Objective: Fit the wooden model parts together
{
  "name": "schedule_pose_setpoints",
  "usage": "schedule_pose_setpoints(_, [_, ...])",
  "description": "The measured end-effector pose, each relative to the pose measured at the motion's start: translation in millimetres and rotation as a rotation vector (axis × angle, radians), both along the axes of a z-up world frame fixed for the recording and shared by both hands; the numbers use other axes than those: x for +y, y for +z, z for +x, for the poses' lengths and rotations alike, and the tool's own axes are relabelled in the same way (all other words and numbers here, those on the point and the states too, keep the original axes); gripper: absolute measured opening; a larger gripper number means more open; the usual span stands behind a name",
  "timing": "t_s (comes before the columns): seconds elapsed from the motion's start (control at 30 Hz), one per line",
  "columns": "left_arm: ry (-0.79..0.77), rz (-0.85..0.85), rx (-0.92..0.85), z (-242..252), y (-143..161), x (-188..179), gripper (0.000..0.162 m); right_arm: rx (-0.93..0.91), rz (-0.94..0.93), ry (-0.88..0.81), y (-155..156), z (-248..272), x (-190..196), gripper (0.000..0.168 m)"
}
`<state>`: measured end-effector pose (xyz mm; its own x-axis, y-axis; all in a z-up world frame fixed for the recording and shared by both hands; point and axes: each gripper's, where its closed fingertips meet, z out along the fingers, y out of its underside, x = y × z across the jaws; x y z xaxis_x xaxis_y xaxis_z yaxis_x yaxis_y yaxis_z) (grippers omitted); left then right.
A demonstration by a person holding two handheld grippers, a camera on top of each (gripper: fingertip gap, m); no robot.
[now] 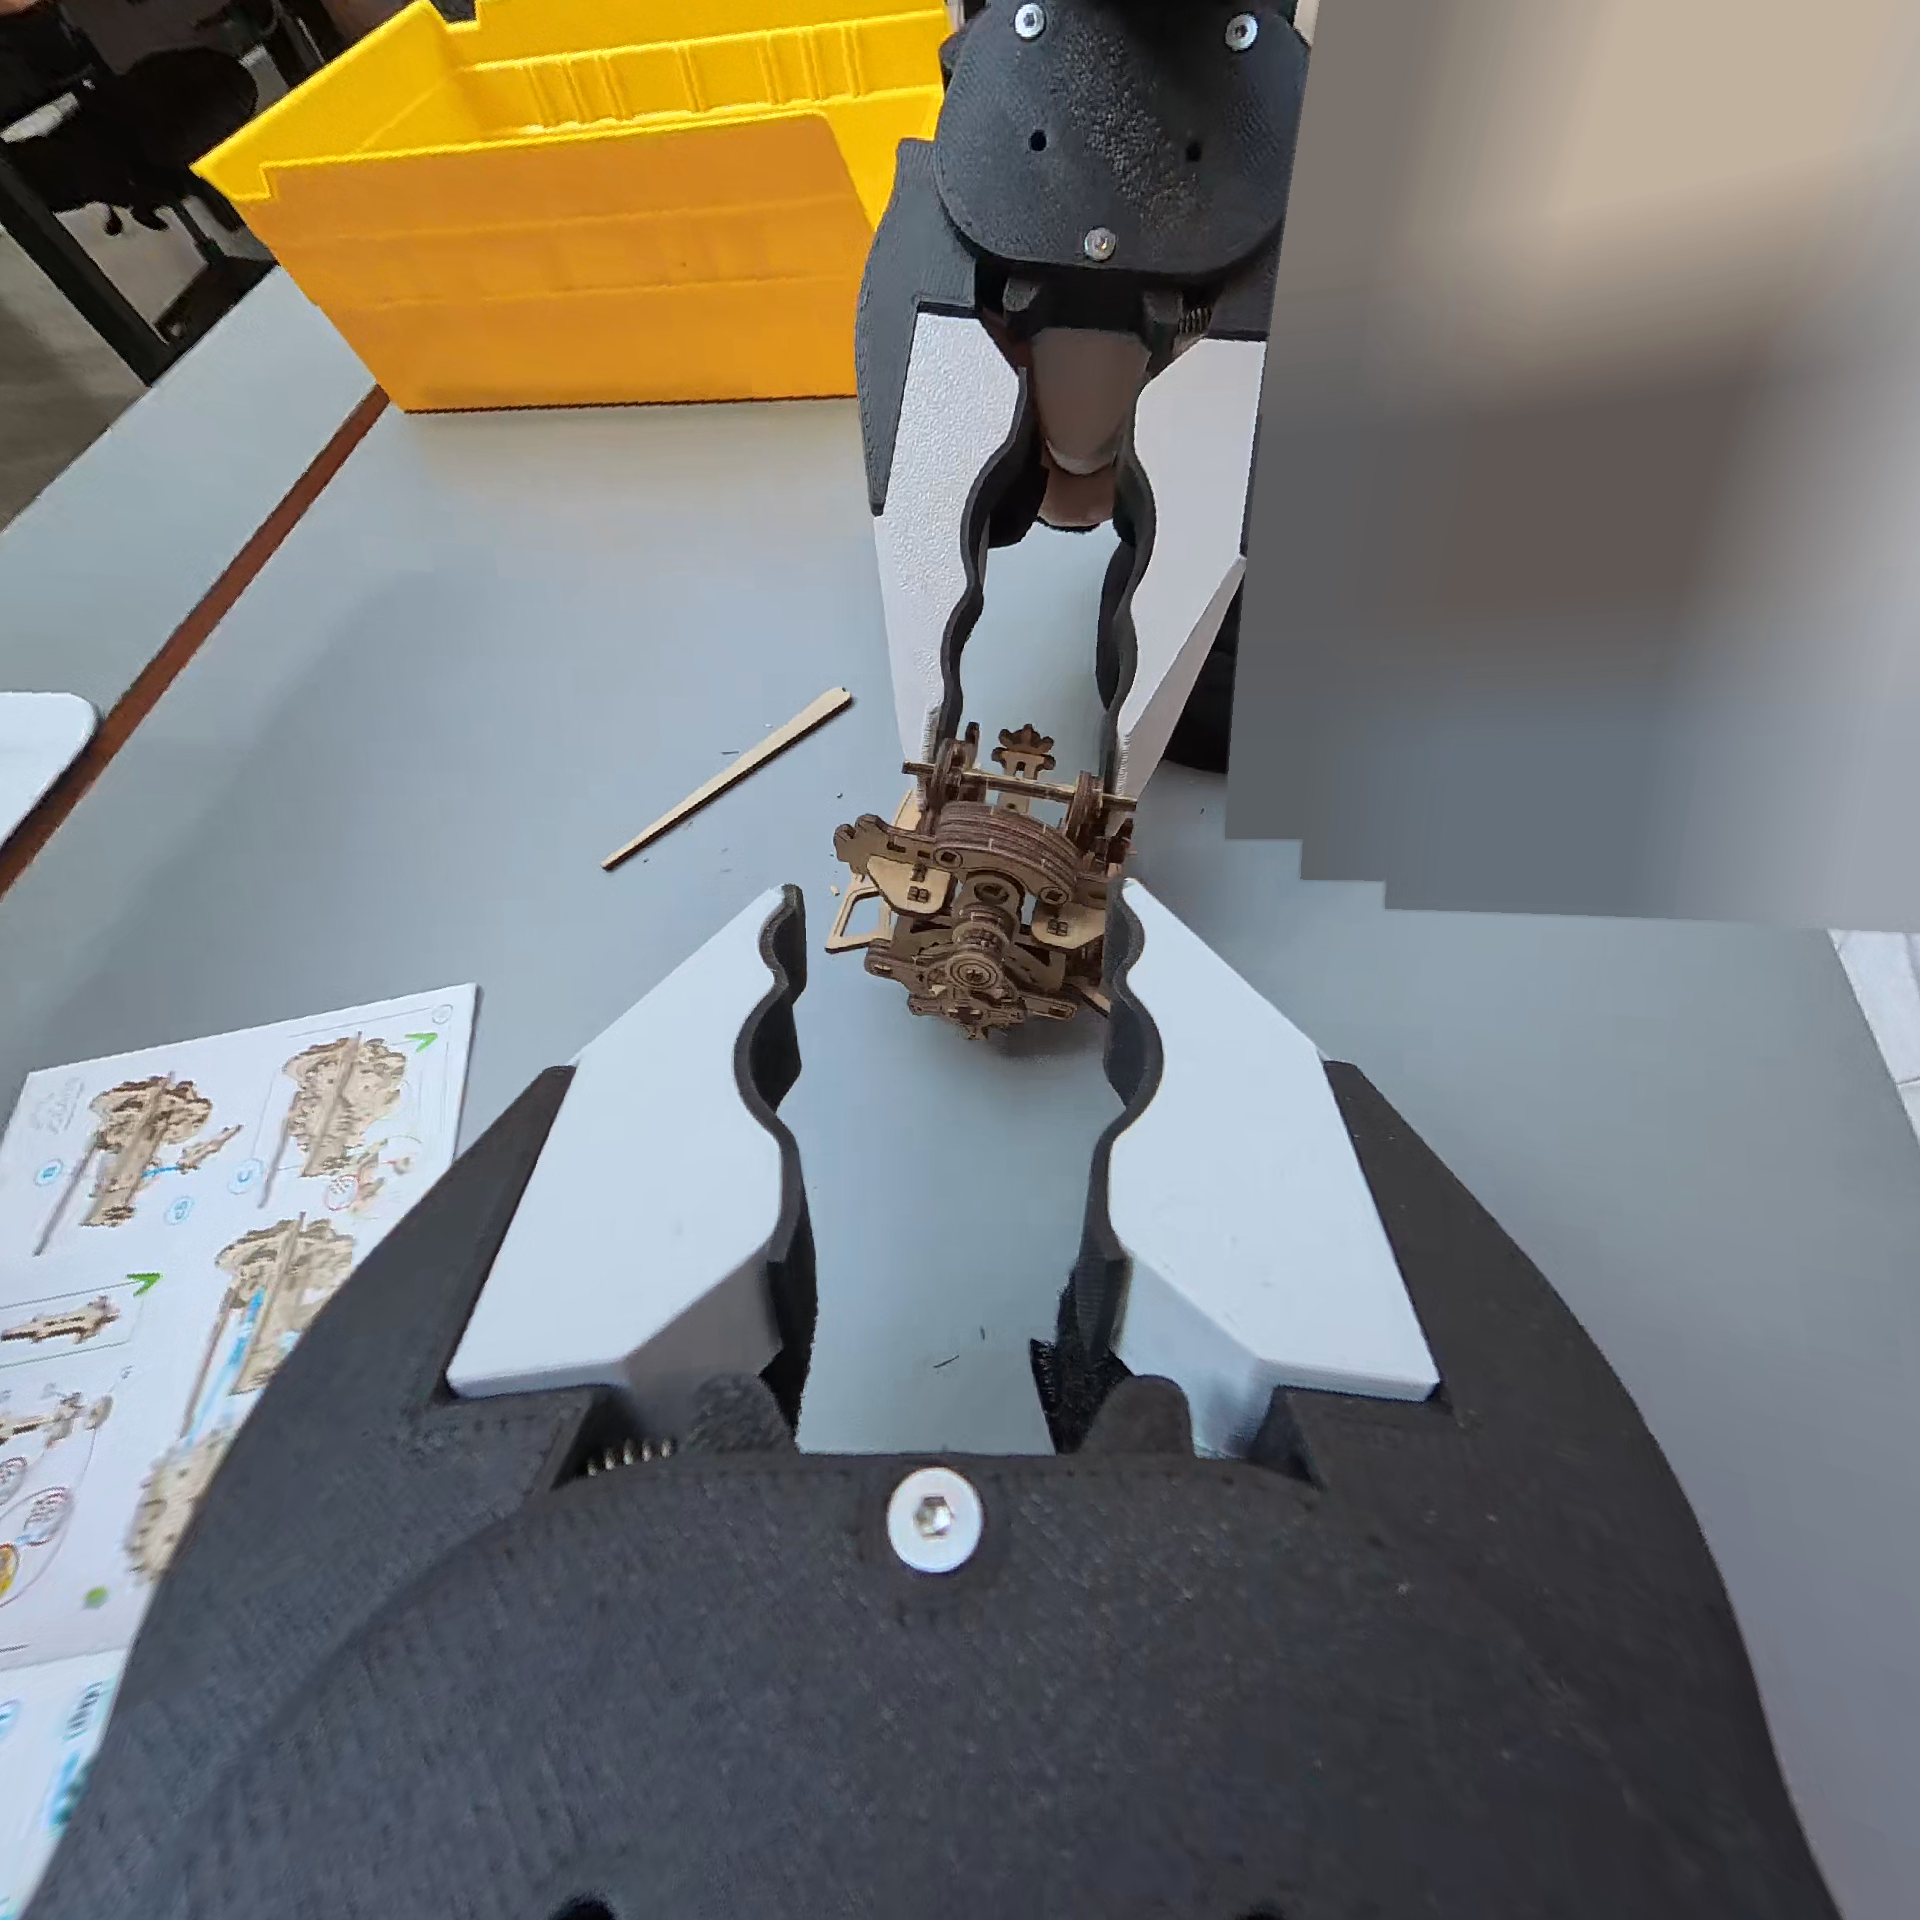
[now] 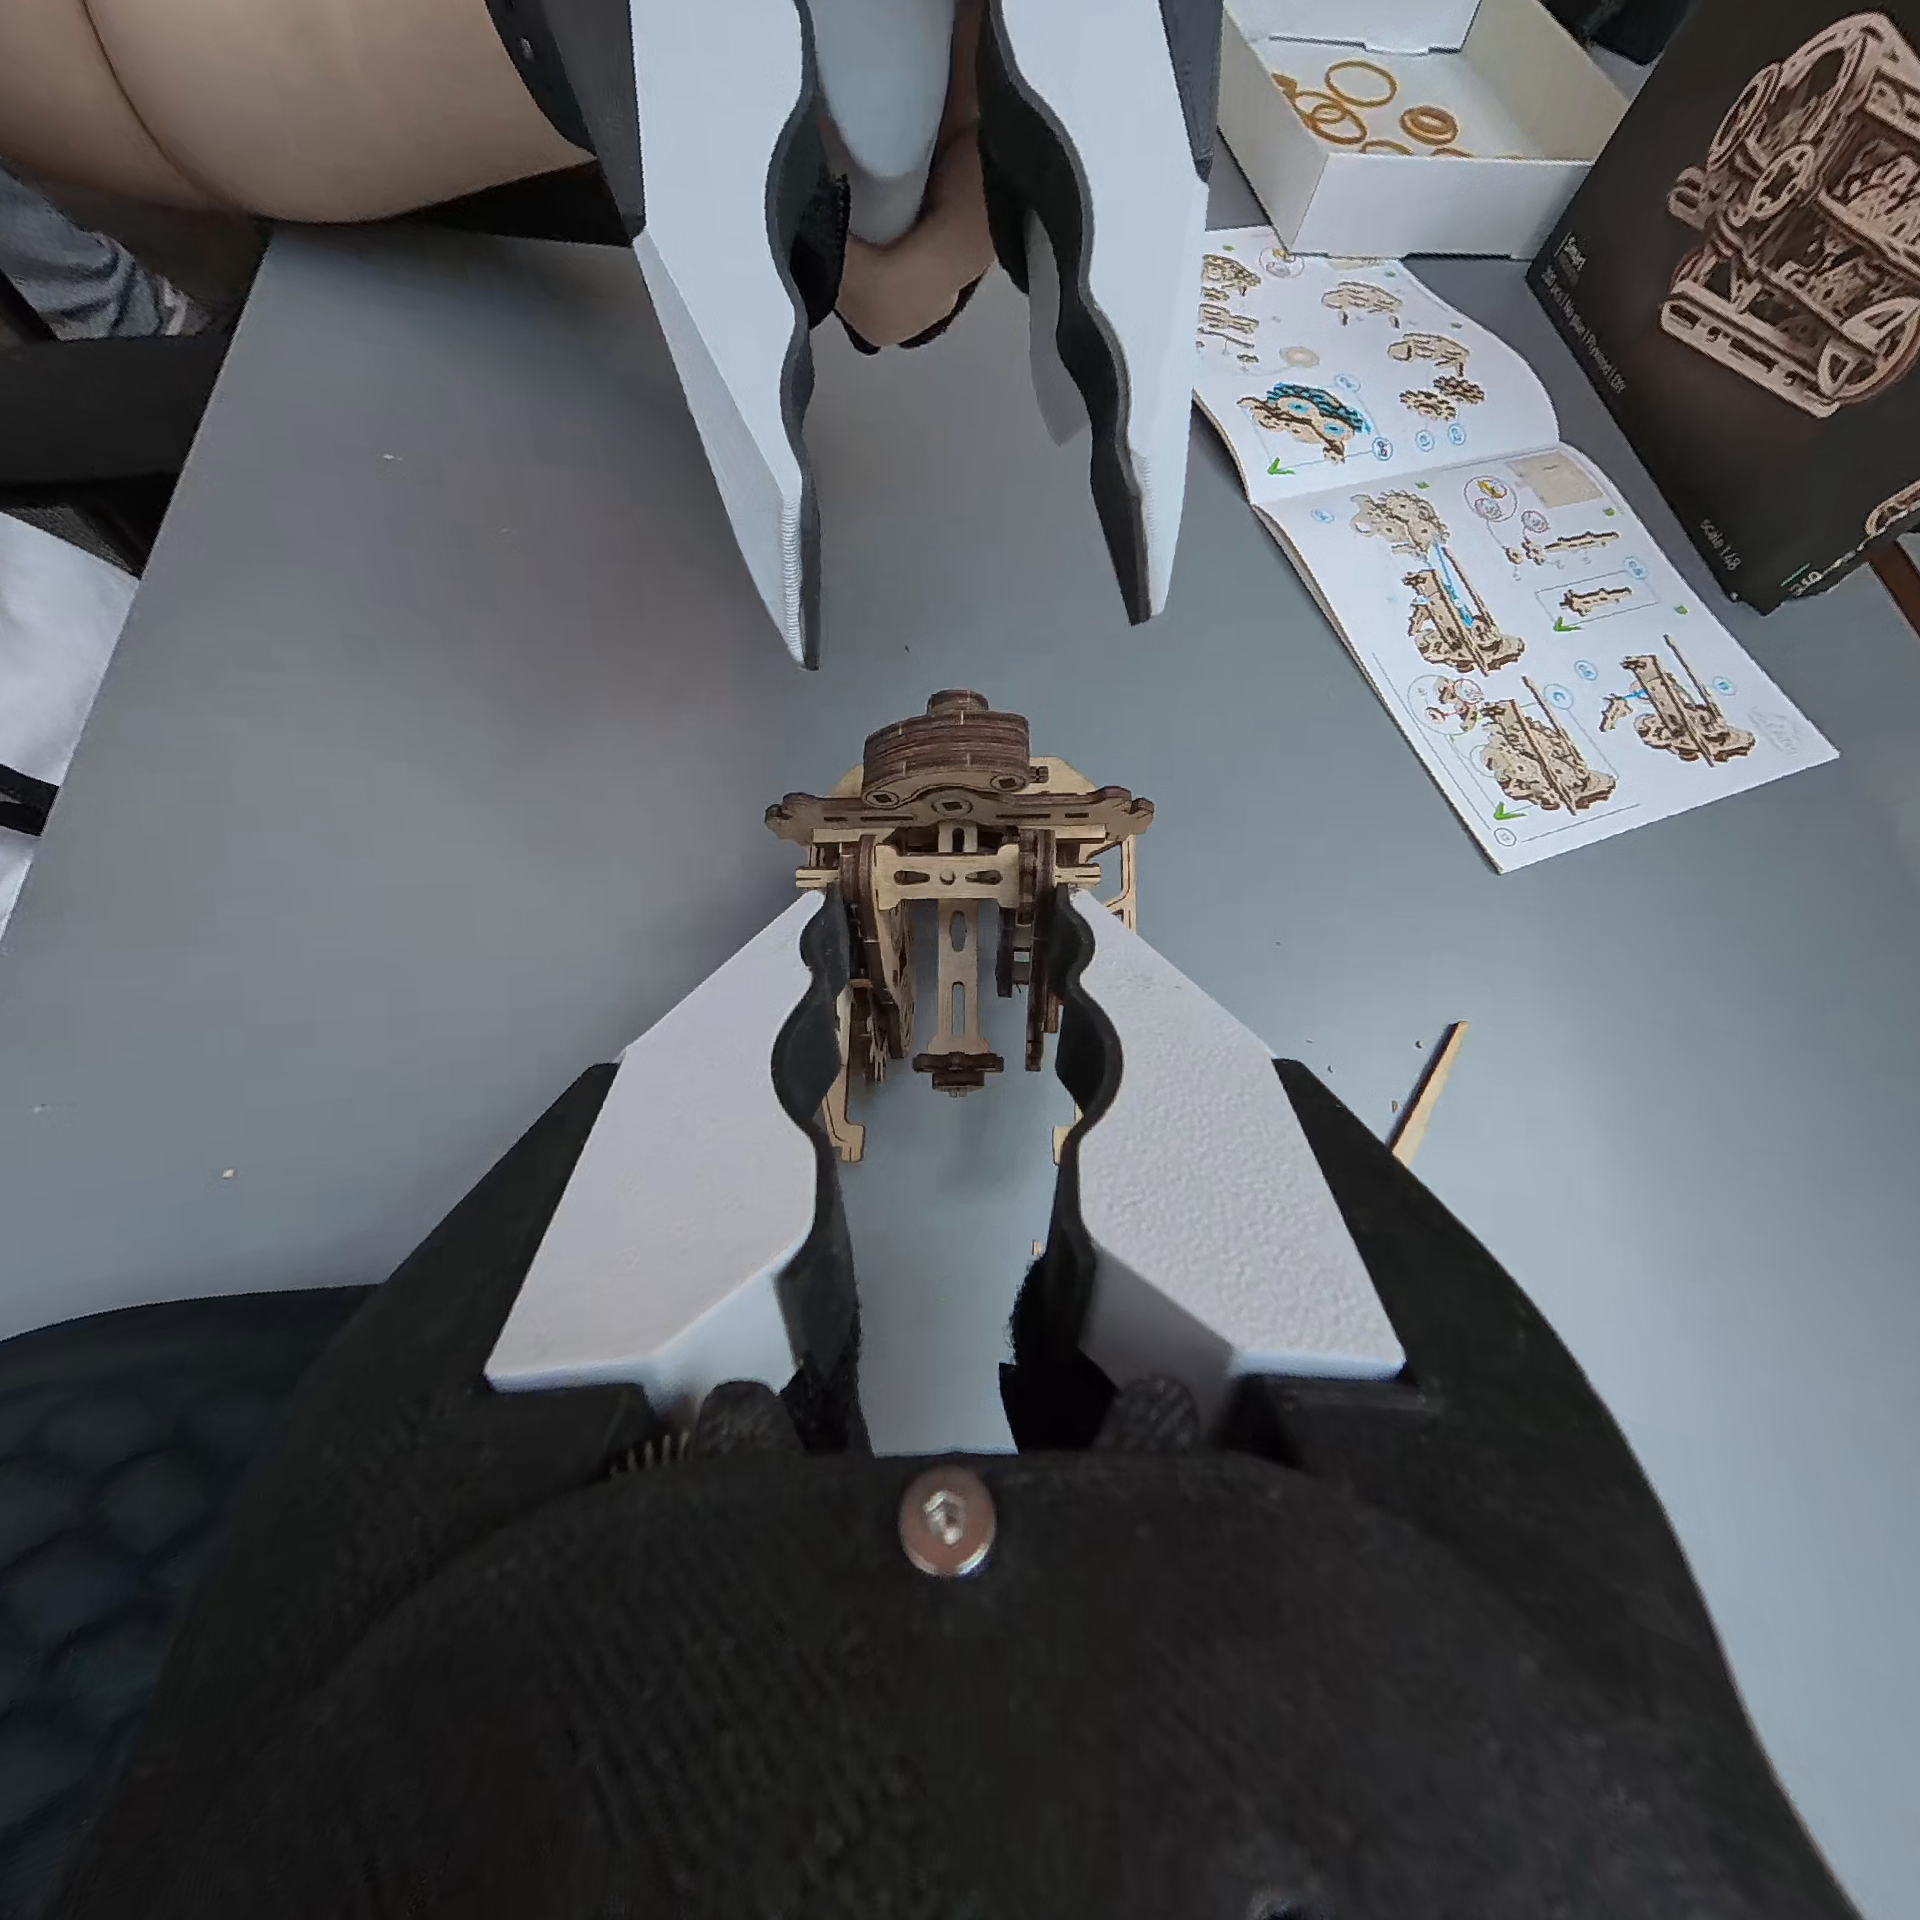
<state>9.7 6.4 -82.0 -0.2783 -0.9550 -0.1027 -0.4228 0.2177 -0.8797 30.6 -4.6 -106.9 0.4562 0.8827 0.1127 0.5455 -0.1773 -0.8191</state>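
We are seeing the instruction booklet point(image 1: 239, 1226) lying open at the left, likely for reference, and the thin wooden stick point(image 1: 727, 779) lying loose on the grey table point(image 1: 468, 623), apparently the next part. Our left gripper point(image 1: 956, 935) is hovering released, just short of the wooden model point(image 1: 982, 894). The right gripper point(image 2: 945, 925) is clenching the wooden model on the table centre, steadying it for fitting.

A grey table point(image 1: 520, 582) carries a yellow bin point(image 1: 582, 229), a thin wooden stick point(image 1: 727, 777), the open manual point(image 2: 1496, 582), a white tray point(image 2: 1392, 156) (rings inside) and a dark box point(image 2: 1766, 312).
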Motion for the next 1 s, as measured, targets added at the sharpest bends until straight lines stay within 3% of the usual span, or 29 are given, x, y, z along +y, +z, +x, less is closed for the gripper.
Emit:
schedule_pose_setpoints(0.3, [0.075,-0.177,-0.041,9.9,2.0,8.7,0.054,0.050,-0.042,0.032,-4.4,3.3,-1.1,0.037])
schedule_pose_setpoints(0.67, [0.259,-0.135,-0.018,20.7,-10.2,33.1,0.075,0.030,-0.040,0.033,-4.5,7.8,-2.2,0.037])
schedule_pose_setpoints(0.8, [0.344,-0.292,-0.028,23.5,-1.5,39.9,0.070,0.027,-0.042,0.031,-5.5,8.3,-2.0,0.037])
schedule_pose_setpoints(1.0, [0.308,-0.449,-0.091,19.5,12.3,44.5,0.076,0.021,-0.042,0.030,-6.7,7.4,-1.9,0.037])
